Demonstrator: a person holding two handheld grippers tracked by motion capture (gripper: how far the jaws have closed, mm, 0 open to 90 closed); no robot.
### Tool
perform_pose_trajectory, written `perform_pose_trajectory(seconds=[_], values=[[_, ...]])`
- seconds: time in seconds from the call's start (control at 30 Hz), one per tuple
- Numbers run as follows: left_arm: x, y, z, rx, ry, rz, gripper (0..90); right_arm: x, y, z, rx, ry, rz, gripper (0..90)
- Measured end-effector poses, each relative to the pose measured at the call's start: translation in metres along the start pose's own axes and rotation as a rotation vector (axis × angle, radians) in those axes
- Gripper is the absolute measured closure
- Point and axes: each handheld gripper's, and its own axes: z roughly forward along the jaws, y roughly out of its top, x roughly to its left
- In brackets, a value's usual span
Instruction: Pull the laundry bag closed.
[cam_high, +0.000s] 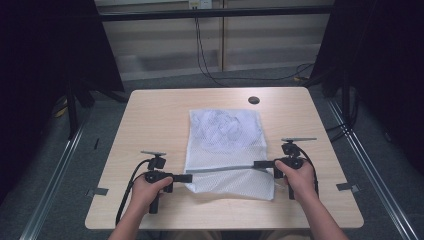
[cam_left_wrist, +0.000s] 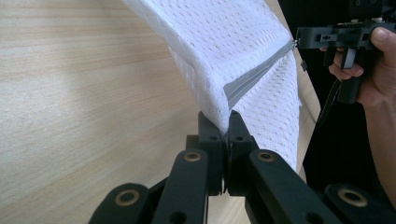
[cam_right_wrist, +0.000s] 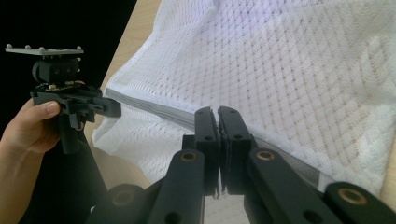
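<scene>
White mesh bag (cam_high: 227, 150) on a pale wooden table (cam_high: 150, 115).
Left gripper (cam_high: 189, 177) and right gripper (cam_high: 257, 164) each pinch its grey zipper strip (cam_high: 225, 169); grey carpet floor (cam_high: 80, 165).

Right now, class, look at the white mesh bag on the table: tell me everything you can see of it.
The white mesh bag is a flat, rectangular pouch of netted fabric lying on the light wooden table. Something bluish shows dimly through its far half. A grey zipper strip crosses its near part from side to side. The left claw is shut on the bag's edge at one end of that strip, lifting the fabric into a fold; the right claw is shut on the strip's other end.
</scene>
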Motion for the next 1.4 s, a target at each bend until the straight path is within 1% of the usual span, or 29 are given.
perform_pose_trajectory(seconds=[0.03,0.13,0.17,0.27,0.3,0.37,0.4,0.53,0.67,0.7,0.73,0.77,0.8,0.83,0.9,1.0,1.1,1.17,1.2,1.23,1.4], values=[[-0.001,0.000,0.000,-0.001,0.007,0.003,88.5,0.000,0.000,0.000,-0.002,-0.002,-0.002,87.4],[0.000,0.000,0.001,0.005,0.007,0.012,88.5,-0.001,0.000,-0.001,-0.002,0.001,-0.005,87.4],[0.000,0.000,0.001,0.001,0.009,0.006,88.5,-0.001,0.000,-0.001,-0.002,0.000,-0.006,87.4],[0.001,0.000,0.001,0.004,0.005,0.011,88.5,0.000,-0.001,-0.001,-0.002,0.002,-0.005,87.4],[0.000,0.000,0.001,0.002,0.004,0.003,88.5,-0.001,-0.001,-0.002,-0.002,0.002,-0.005,87.4],[0.001,0.001,0.000,0.003,0.002,0.001,88.5,-0.001,-0.001,-0.003,-0.002,0.001,-0.004,87.4],[0.001,0.001,0.000,0.005,0.003,0.004,88.5,-0.001,-0.001,-0.004,0.001,0.000,0.004,87.4],[0.002,0.001,-0.001,0.016,0.000,0.012,88.5,-0.003,-0.001,-0.005,-0.004,0.000,0.001,87.4],[0.001,0.001,0.000,0.006,0.004,0.005,88.5,-0.004,-0.001,-0.006,0.001,0.002,0.010,87.4],[0.001,0.001,0.001,0.007,0.005,0.009,88.5,-0.004,-0.001,-0.006,0.000,0.005,0.012,87.3],[0.001,0.001,0.001,0.013,0.006,0.011,88.5,-0.004,-0.001,-0.006,-0.004,0.005,0.005,87.4],[0.001,0.001,0.001,0.009,0.005,0.005,88.5,-0.005,-0.001,-0.006,-0.003,0.004,0.008,87.4],[0.002,0.001,0.001,0.013,0.006,0.016,88.5,-0.005,-0.001,-0.006,-0.002,0.006,0.007,87.4],[0.001,0.001,0.001,0.012,0.009,0.005,88.5,-0.005,-0.001,-0.006,-0.002,0.006,0.007,87.4],[0.002,0.001,0.000,0.007,0.008,-0.001,88.5,-0.006,0.000,-0.007,-0.001,-0.007,0.000,87.4],[0.002,0.001,0.001,0.013,0.006,0.001,88.5,-0.008,-0.001,-0.008,-0.003,-0.005,0.013,87.4],[0.002,0.001,0.002,0.013,0.010,0.002,88.5,-0.008,-0.001,-0.009,-0.003,-0.007,0.013,87.3],[0.002,0.001,0.002,0.015,0.004,-0.003,88.5,-0.008,-0.001,-0.010,-0.001,-0.006,0.015,87.4],[0.002,0.001,0.001,0.018,0.007,0.005,88.5,-0.008,-0.001,-0.010,-0.003,-0.003,0.016,87.4],[0.002,0.001,0.001,0.015,0.005,-0.001,88.5,-0.009,-0.001,-0.011,-0.002,-0.004,0.014,87.4],[0.002,0.001,0.001,0.015,0.008,0.000,88.5,-0.009,-0.001,-0.011,-0.003,-0.005,0.016,87.3]])
